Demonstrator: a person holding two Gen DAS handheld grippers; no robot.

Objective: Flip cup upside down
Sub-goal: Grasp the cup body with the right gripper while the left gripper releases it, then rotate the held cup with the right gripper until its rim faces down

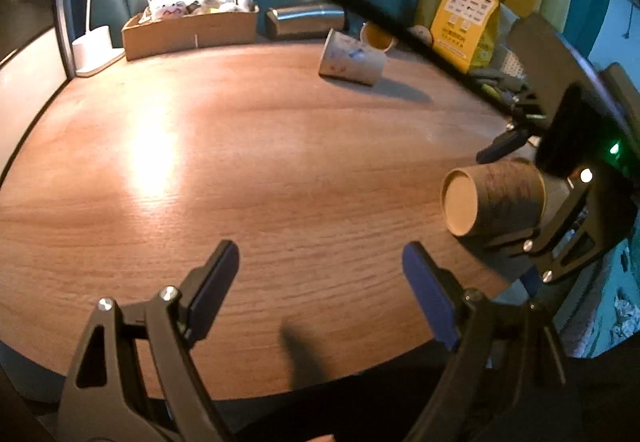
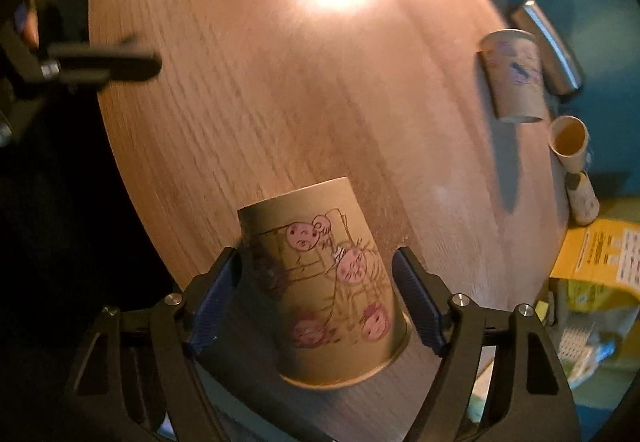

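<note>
A paper cup with cartoon drawings [image 2: 328,282] sits between the fingers of my right gripper [image 2: 318,290], base pointing away from the camera and rim toward it. The left pad touches the cup; a gap shows at the right pad. In the left wrist view the same cup [image 1: 492,200] hangs sideways above the round wooden table [image 1: 240,162], base facing left, with the right gripper [image 1: 520,202] around it. My left gripper [image 1: 320,290] is open and empty over the table's near edge; it also shows in the right wrist view [image 2: 156,10].
A second printed paper cup [image 1: 350,58] stands upside down at the table's far side, a small cup [image 1: 378,36] beside it. A cardboard box with wrapped toys [image 1: 192,26], a metal flask [image 1: 308,20], a yellow bag [image 1: 468,18] and a white lamp base [image 1: 94,50] line the back.
</note>
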